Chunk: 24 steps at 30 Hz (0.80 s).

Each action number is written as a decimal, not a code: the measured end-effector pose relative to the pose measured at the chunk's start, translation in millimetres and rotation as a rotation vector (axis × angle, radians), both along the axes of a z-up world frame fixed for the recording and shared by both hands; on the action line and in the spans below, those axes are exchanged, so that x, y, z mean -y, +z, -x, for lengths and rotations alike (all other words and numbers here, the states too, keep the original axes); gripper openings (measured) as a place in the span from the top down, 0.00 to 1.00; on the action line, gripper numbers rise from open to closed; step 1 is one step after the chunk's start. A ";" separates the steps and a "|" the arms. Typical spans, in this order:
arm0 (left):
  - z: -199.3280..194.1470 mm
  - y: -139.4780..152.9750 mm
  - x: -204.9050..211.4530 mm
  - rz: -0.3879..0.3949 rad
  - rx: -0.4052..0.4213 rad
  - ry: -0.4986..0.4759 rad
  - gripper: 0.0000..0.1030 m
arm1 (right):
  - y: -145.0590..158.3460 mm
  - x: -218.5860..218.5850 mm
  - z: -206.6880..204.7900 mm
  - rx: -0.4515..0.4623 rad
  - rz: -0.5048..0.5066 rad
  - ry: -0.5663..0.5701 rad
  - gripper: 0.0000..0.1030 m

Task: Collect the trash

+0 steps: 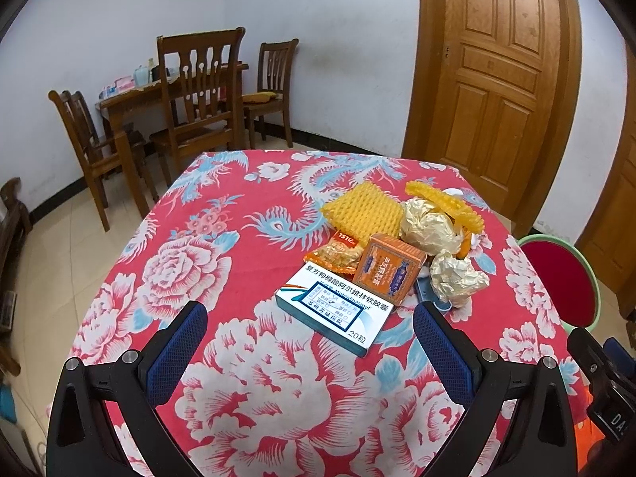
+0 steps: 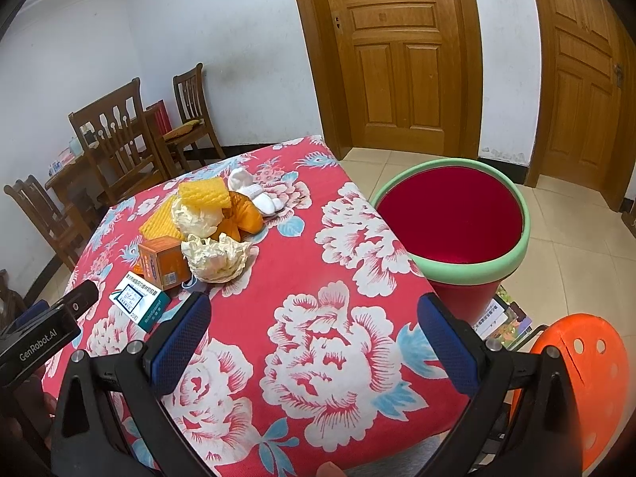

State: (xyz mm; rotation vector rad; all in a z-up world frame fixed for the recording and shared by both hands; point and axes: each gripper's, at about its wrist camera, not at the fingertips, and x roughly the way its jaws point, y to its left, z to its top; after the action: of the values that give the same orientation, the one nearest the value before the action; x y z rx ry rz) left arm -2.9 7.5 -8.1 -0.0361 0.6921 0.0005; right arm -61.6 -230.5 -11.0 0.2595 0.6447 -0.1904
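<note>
Lying in a loose heap on the far part of a table draped in a red flowered cloth (image 1: 246,246) is the trash: a flat white medicine box (image 1: 332,310) nearest the camera, a small orange box (image 1: 387,272) touching its far edge, a snack packet (image 1: 336,254), two crumpled paper balls (image 1: 457,278), yellow foam netting (image 1: 363,212) and, farthest back, white foam pieces (image 2: 254,192). Everything looks light. The boxes seem stiff enough to pinch across their narrow sides; the paper and netting should squash, so any bulge would likely serve. The left gripper (image 1: 310,351) hovers just short of the white box, jaws spread wide and empty. The right gripper (image 2: 314,348) hangs over bare cloth, likewise wide and empty. Beside the table's right edge stands a red bin with a green rim (image 2: 457,270), apparently empty, next to an orange stool (image 2: 588,381).
</note>
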 end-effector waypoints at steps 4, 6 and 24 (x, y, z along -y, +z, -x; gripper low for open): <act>-1.8 -1.0 -0.8 0.001 -0.005 0.001 0.00 | 0.2 0.1 1.3 0.000 0.000 0.000 0.01; -1.4 -2.1 -1.3 0.002 -0.006 0.002 0.00 | 0.3 0.1 0.6 -0.001 0.000 0.000 0.01; -4.2 -5.0 -1.8 0.002 -0.023 0.008 0.00 | -1.3 0.2 0.2 -0.005 -0.003 0.000 0.01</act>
State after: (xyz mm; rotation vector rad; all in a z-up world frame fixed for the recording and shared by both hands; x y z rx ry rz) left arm 1.3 9.3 -13.1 -0.0406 0.7145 0.0081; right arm -61.8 -230.7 -12.3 0.2620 0.6500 -0.1903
